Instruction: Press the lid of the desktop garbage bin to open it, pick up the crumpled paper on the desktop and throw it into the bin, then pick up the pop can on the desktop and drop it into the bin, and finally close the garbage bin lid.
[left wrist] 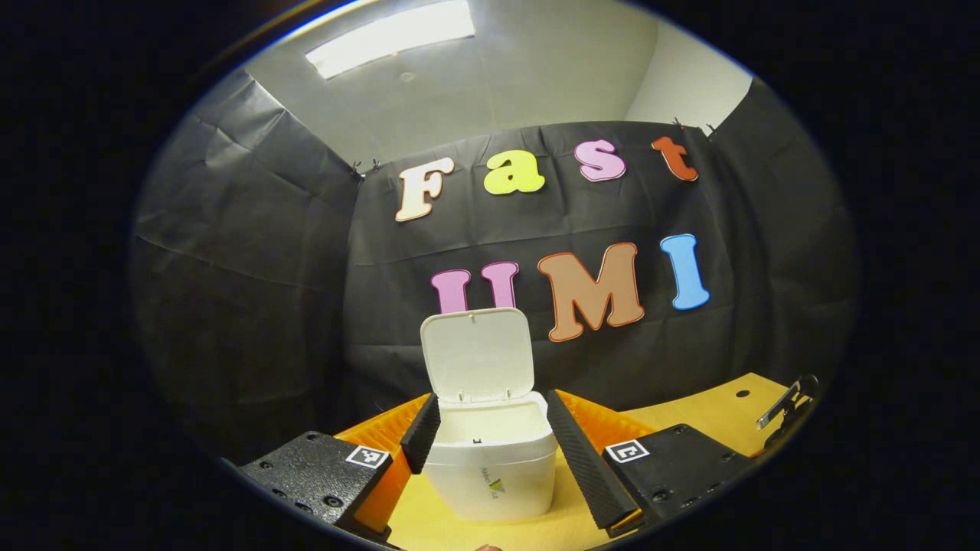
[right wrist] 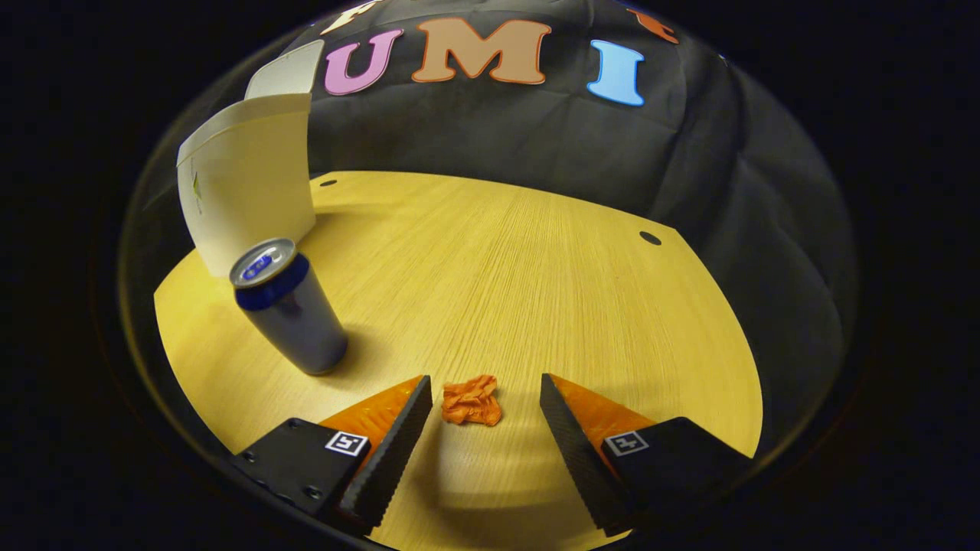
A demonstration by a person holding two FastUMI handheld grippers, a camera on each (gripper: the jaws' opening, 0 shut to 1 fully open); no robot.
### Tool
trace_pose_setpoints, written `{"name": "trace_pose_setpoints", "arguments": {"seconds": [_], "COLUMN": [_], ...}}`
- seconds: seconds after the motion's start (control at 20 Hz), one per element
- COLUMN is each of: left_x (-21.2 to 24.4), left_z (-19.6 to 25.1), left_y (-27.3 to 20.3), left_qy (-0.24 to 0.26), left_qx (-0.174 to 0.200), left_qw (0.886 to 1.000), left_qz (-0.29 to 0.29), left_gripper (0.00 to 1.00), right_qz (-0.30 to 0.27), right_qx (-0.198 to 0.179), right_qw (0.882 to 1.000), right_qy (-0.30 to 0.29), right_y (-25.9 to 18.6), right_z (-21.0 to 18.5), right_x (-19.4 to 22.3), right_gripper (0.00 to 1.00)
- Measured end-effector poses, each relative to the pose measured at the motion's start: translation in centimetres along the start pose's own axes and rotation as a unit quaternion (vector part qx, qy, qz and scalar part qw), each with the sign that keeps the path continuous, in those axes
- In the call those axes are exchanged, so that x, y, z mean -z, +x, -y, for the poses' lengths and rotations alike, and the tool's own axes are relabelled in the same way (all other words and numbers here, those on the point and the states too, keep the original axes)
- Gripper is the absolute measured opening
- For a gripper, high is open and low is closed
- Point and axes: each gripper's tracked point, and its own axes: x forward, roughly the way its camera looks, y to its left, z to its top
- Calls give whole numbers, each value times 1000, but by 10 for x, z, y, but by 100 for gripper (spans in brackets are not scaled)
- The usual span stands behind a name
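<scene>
In the left gripper view, the left gripper [left wrist: 490, 436] hangs released, its two fingers spread wide to either side of a white garbage bin [left wrist: 490, 474] that stands on the wooden table [left wrist: 712, 417]. The bin's lid [left wrist: 476, 353] stands raised at twelve o'clock above the open mouth. In the right gripper view, the bin sits at ten o'clock, and a blue-topped pop can [right wrist: 289, 310] stands upright just in front of it. At six o'clock the right gripper [right wrist: 484, 409] is released too, fingers apart, with the orange crumpled paper [right wrist: 472, 401] lying on the table between the fingertips, touching neither.
</scene>
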Motion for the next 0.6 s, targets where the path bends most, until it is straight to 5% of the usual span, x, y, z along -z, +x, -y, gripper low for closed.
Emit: {"name": "trace_pose_setpoints", "arguments": {"seconds": [0.15,0.45,0.55,0.6], "left_x": [3,5,8,7], "left_z": [1,2,3,3], "left_y": [0,1,1,2], "left_qy": [0,12,11,10], "left_qx": [-3,-4,-3,-3], "left_qw": [1000,1000,1000,1000], "left_qz": [-7,-8,-11,-11], "left_gripper": [87,87,87,87], "right_qz": [-21,-35,-29,-29], "right_qx": [-6,-51,-45,-40], "right_qw": [1000,998,998,997], "right_qy": [-12,-21,-43,-56], "right_y": [7,12,14,13], "right_z": [-6,-17,-17,-15], "right_x": [15,20,17,17], "right_gripper": [100,84,51,48]}}
